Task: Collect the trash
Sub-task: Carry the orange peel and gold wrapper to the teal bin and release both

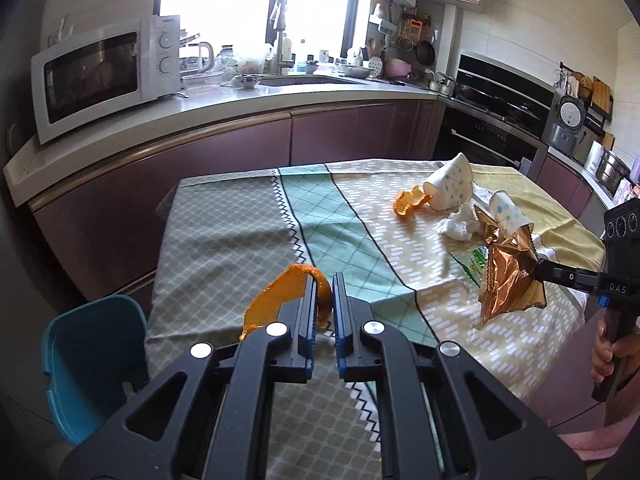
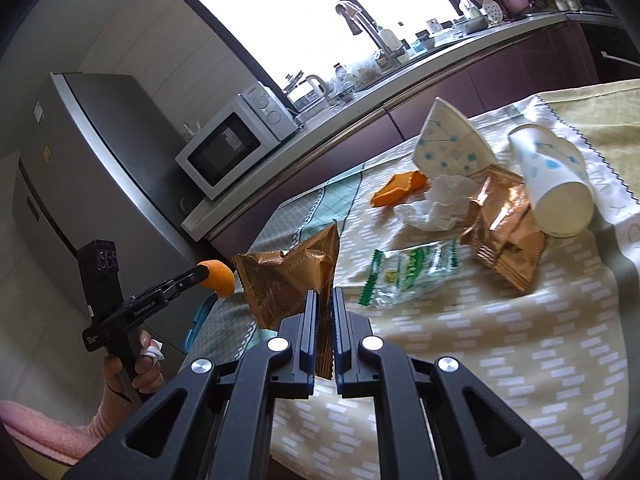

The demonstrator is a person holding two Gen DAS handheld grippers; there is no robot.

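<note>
So the left hand-held gripper [image 1: 324,300] is pinched nearly closed on a strip of orange peel [image 1: 280,300], holding it up above the bench [image 1: 240,220] edge, with a teal bin [image 1: 92,360] just down to its left. The right hand-held gripper [image 2: 325,312] is clamped on a gold snack wrapper [image 2: 288,272], lifted off the cloth. Ahead of it there's still a clear green-print wrapper [image 2: 408,272], another gold wrapper [image 2: 504,224], crumpled tissue [image 2: 436,200], a second peel [image 2: 400,188] and two tipped paper cups [image 2: 452,148].

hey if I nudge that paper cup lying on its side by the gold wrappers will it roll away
Probably a little: the paper cup lies on its side, so it can roll, likely curving since it tapers. It looks empty and light. The gold wrappers against it may stop it.
</note>
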